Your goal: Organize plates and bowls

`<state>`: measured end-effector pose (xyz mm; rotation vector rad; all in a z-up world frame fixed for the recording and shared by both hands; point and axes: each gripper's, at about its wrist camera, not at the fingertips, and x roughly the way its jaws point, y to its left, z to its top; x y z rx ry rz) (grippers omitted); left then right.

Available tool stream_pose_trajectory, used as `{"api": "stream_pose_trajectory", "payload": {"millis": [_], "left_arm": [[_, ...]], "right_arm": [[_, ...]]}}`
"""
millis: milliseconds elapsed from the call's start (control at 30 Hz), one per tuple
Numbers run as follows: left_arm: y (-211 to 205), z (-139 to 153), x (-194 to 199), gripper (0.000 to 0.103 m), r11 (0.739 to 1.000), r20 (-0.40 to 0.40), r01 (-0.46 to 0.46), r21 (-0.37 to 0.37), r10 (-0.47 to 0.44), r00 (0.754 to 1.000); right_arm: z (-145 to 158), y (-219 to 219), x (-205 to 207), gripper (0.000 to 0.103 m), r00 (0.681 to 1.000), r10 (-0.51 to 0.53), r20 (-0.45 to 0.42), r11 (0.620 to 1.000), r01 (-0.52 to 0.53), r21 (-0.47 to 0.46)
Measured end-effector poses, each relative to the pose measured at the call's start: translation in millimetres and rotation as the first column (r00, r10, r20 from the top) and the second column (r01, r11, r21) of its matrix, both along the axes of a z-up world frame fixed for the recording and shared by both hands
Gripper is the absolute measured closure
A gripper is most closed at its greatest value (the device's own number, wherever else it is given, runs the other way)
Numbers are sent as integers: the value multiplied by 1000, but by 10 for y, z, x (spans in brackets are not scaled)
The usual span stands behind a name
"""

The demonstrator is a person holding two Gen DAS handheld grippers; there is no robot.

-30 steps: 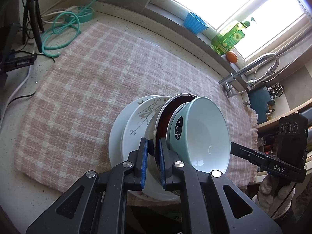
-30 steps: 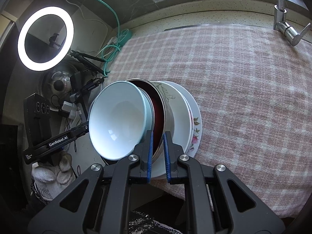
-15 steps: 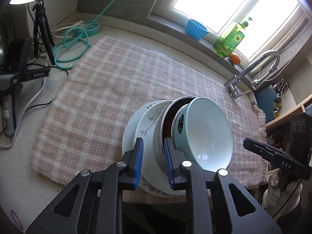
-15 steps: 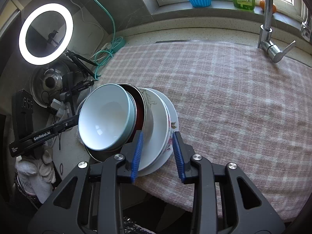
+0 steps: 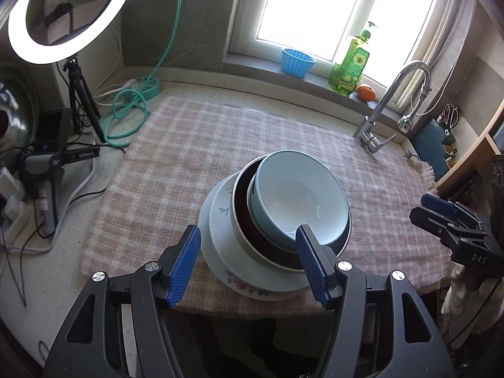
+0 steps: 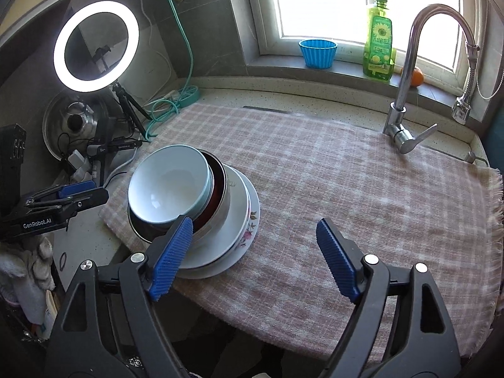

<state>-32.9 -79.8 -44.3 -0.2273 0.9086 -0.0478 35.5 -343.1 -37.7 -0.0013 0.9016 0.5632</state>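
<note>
At cloth [image 5: 176, 170] front edge: dish stack [image 5: 283, 220], seemingly overhanging; both grippers [image 5: 249, 263] [image 6: 255, 260] wide, empty.

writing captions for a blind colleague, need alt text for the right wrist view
A stack of dishes, a pale blue bowl nested in a steel bowl on two white plates, sits on a pink checked cloth near the counter edge. The right gripper hangs open in front, holding nothing.
</note>
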Motion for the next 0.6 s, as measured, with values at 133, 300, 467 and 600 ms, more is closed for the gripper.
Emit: {"api": "stream_pose_trajectory", "payload": {"millis": [133, 300, 467, 600], "left_arm": [[-42, 87, -116, 33, 1000, 24, -16, -11, 17, 1000], [-131, 128, -178, 32, 998, 16, -32, 62, 31, 999], [-183, 163, -249, 32, 995, 31, -51, 89, 48, 998], [-214, 161, -265, 32, 996, 31, -48, 79, 46, 998]], "right_arm": [[69, -68, -106, 12, 999, -21, 35, 1000, 21, 1], [125, -155, -178, 7, 998, -48, 36, 998, 46, 32], [140, -195, -234, 5, 997, -58, 42, 997, 56, 53], [134, -195, -265, 5, 998, -51, 40, 997, 48, 64]]}}
